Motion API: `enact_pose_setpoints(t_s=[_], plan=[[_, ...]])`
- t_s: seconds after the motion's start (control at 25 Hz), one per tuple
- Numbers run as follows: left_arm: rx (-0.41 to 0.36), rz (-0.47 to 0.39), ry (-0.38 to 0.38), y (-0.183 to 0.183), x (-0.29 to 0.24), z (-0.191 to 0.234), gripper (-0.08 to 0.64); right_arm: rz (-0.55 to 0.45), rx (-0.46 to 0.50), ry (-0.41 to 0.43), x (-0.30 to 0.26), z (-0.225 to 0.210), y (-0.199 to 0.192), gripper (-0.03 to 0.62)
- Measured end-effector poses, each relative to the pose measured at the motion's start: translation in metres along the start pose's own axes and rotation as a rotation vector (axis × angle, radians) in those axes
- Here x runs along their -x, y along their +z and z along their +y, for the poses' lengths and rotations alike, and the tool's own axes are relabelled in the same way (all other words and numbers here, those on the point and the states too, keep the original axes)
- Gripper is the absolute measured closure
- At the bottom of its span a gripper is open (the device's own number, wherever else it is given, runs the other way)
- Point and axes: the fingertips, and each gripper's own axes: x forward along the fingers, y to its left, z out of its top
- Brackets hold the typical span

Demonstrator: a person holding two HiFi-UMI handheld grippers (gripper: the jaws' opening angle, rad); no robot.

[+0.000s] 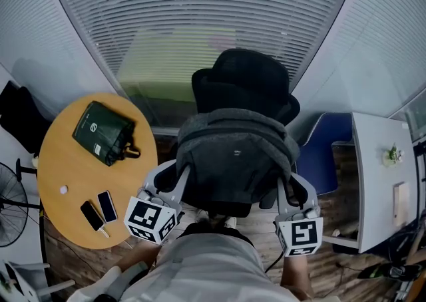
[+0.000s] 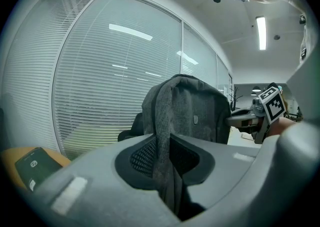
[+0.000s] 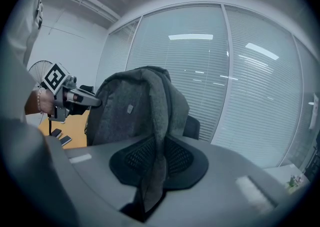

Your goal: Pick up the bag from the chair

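Note:
A grey fabric backpack [image 1: 236, 157] hangs in the air in front of the black office chair [image 1: 246, 84], held by its two shoulder straps. My left gripper [image 1: 174, 186] is shut on the left strap [image 2: 162, 156], which runs down between its jaws. My right gripper [image 1: 287, 191] is shut on the right strap [image 3: 159, 151] in the same way. In the left gripper view the backpack [image 2: 192, 113] fills the middle, with the right gripper's marker cube [image 2: 272, 103] beyond it. In the right gripper view the backpack [image 3: 132, 108] hides most of the chair.
A round wooden table [image 1: 73, 181] stands at the left with a dark green pouch [image 1: 103, 132] and two phones [image 1: 100, 211]. A fan [image 1: 10, 211] is at the far left. White blinds cover the glass wall [image 1: 200, 21] behind the chair. A white desk [image 1: 383, 174] stands at the right.

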Motion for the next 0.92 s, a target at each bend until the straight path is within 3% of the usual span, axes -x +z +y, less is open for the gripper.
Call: enact_pose_setpoints(t_s=[0.92], plan=[[0.018,0.005,0.000,0.001,-0.011,0.003,0.502,-0.005,-0.010,-0.003,-0.008,-0.007,0.004,0.541]])
